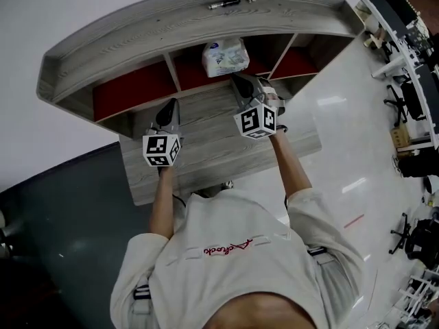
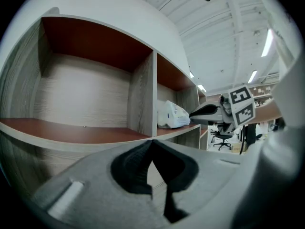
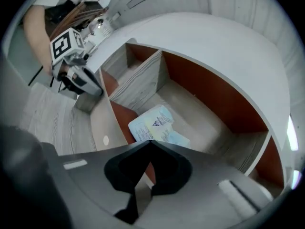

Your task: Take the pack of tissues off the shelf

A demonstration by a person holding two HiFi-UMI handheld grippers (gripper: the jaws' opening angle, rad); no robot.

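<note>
Standing of task, head view: pack of tissues [image 1: 225, 57] lies at the front edge of the middle compartment of the shelf [image 1: 75, 64]. It is not yet gripped, so the removal is wholly outstanding.
Grippers, head view: right gripper [image 1: 238, 82] points at the pack's near right corner, just beside it. Left gripper [image 1: 171, 105] is off to the left, before the left compartment and apart from the pack.
Surroundings, head view: pen [image 1: 225, 4] lies on the shelf top, far side. Both grippers are held over the desk top [image 1: 206, 153].
Left gripper view: jaws pressed together, nothing between them. Pack [image 2: 172, 114] shows beyond the divider [image 2: 142, 97] with the right gripper's tip just beside it; contact cannot be told.
Right gripper view: jaws pressed together, empty. Pack [image 3: 155, 124] lies just beyond them on the compartment floor.
Obstruction, judged: nothing lies between right gripper and pack. The jaws must spread before any grip, and the divider and compartment roof narrow the approach.
</note>
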